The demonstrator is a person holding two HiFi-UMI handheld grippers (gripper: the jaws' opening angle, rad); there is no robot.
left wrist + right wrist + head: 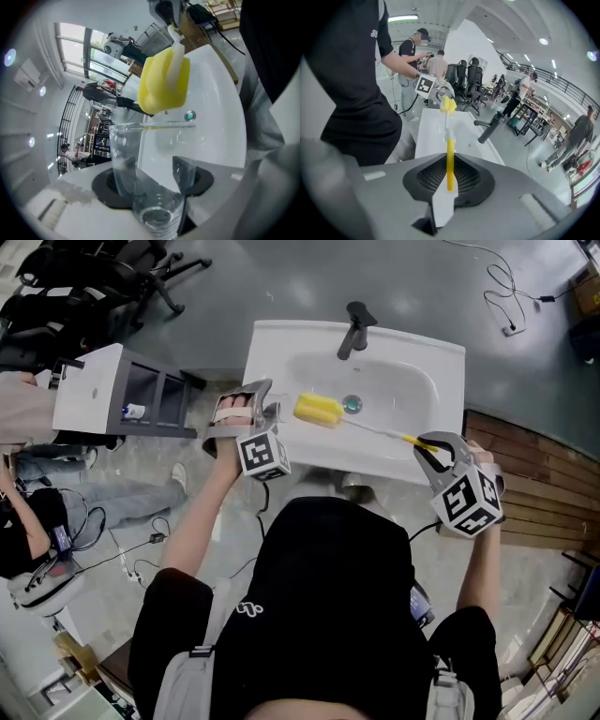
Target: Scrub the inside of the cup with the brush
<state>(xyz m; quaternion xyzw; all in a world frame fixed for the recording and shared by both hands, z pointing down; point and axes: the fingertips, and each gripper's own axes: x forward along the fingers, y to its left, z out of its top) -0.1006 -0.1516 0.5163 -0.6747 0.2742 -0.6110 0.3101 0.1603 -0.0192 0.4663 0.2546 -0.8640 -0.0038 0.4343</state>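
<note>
White sink (272, 345) below; clear cup (125, 157), yellow brush (161, 86) just outside its mouth.

It was a large open lab or workshop hall: a free-standing white sink (272, 348) stood on bare grey floor (234, 282), with office chairs (468, 72), a railed mezzanine (562, 84) and people (524, 91) at workstations.

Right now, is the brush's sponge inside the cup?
No, the yellow sponge is outside the cup, just beyond its rim in the left gripper view.
</note>
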